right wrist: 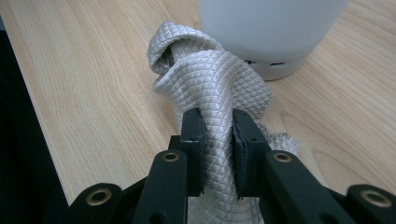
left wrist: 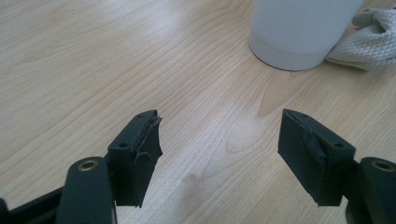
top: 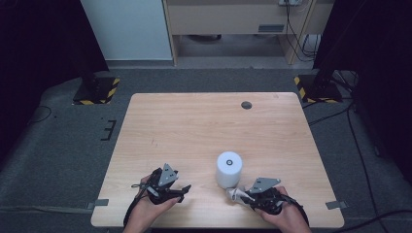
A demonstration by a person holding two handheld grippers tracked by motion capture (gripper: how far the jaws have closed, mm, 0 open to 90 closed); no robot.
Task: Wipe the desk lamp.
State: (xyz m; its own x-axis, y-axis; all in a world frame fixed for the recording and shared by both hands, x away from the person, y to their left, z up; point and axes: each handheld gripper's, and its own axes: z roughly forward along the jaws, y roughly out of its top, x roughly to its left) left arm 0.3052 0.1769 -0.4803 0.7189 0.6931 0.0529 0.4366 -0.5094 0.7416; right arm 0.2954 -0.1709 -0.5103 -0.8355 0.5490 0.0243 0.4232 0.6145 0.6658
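Note:
A white cylinder [top: 229, 169] stands upright on the wooden table [top: 204, 126], near its front edge. A crumpled grey cloth [right wrist: 210, 79] lies bunched against the cylinder's base [right wrist: 275, 65], and my right gripper [right wrist: 218, 135] is shut on it, the fabric pinched between both pads. From above, that gripper [top: 241, 195] sits just in front of the cylinder with the cloth [top: 234, 194] at its tip. My left gripper [left wrist: 219, 140] hovers open over bare wood with nothing between its jaws; the cylinder [left wrist: 299, 32] and cloth [left wrist: 369, 42] lie beyond it. From above, the left gripper [top: 182, 191] is left of the cylinder.
A small dark round disc [top: 247, 105] sits in the tabletop near the far edge. Grey carpet surrounds the table, with black stands on striped bases [top: 94, 90] at both far corners and cables on the floor to the right.

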